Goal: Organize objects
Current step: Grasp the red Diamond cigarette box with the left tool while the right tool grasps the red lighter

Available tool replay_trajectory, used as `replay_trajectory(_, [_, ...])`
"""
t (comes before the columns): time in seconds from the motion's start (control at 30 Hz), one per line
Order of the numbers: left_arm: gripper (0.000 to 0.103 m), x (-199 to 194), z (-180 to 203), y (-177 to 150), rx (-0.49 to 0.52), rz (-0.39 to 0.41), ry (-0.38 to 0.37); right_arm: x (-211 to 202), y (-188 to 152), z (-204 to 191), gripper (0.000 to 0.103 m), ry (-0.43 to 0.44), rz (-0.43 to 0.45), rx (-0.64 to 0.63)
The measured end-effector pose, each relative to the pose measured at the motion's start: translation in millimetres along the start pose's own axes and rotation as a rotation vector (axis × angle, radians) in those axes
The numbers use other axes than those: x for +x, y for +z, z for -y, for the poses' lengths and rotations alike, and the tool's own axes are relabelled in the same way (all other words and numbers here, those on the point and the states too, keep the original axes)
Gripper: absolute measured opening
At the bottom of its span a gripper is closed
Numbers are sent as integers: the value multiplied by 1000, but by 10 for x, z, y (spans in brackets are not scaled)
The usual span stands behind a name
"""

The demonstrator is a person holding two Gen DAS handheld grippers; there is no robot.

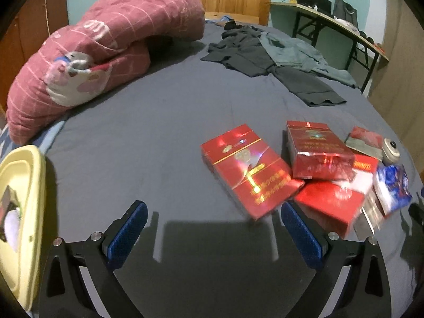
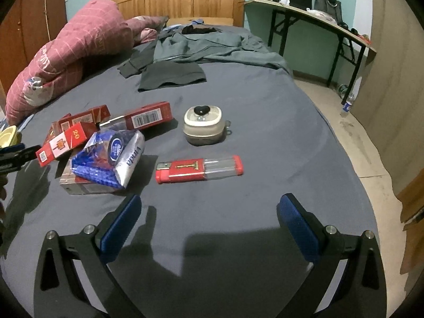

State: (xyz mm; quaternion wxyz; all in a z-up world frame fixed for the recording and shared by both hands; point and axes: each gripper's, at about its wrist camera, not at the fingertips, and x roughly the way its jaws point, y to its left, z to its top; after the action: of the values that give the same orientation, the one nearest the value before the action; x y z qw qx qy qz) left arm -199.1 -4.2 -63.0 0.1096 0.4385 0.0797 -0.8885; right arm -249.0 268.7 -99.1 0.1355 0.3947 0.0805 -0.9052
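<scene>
— How much room have you got?

— Plenty. My left tongs [image 1: 213, 224] and my right tongs [image 2: 208, 217] both gape wide and hold nothing, over bare dark grey bedsheet [image 2: 265, 122]. The bed's right edge drops to the floor; a pale yellow plastic tray [image 1: 23, 206] sits at the left edge.

— And the things?

— The red cardboard cigarette packs [image 2: 76, 132] lie heaped at left, touching a blue-and-white tissue packet [image 2: 111, 159]. A red and clear plastic lighter [image 2: 198, 169] lies apart, near a small cream round case [image 2: 202, 124].

— Any writing?

— "Vinda" on the tissues, "20" on one pack.
</scene>
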Motion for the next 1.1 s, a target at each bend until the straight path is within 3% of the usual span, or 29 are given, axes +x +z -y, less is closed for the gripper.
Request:
replay_trajectory(0.23, [103,272,363,94,47,1,-5,46,22,-106,103,-3,4,-49])
replay_trajectory(0.43, [102,465,460,210,37,1,9,91,56,-109,103,6,5,-34])
replay_trajectory(0.83, [103,630,25,270,4,-25,11,299,154,-230,103,-20,-28,-49])
replay_trajectory(1.1, [103,650,-126,252,-2,-39,0,395,180,-72,103,-51,-67,2])
